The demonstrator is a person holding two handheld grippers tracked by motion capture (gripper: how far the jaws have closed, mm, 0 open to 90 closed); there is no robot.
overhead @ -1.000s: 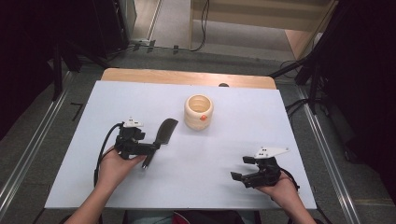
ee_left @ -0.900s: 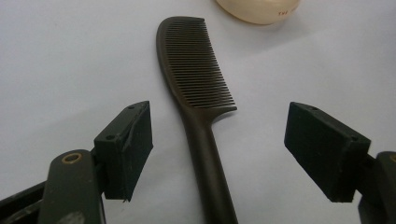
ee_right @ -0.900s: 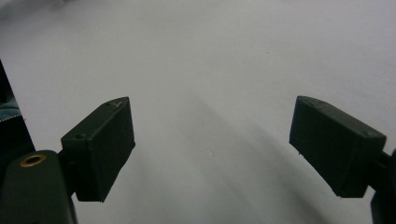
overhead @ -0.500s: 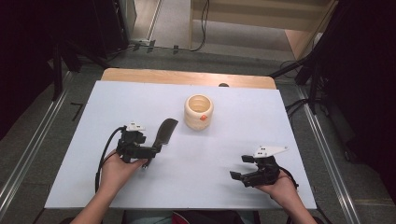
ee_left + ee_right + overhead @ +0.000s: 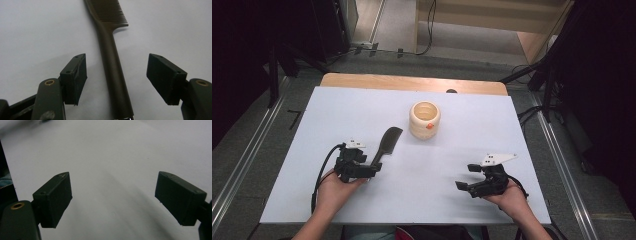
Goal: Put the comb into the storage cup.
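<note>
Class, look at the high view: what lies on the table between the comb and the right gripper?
Nothing. In the high view the white table is bare between the comb and the right gripper; the cup stands farther back, off that line.

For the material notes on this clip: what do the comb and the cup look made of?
Comb: likely matte dark brown plastic, with a smooth moulded handle and fine even teeth. Cup: pale, ribbed, possibly wood or bamboo, with stacked rings down its wall; the orange spot's material is unclear.
</note>
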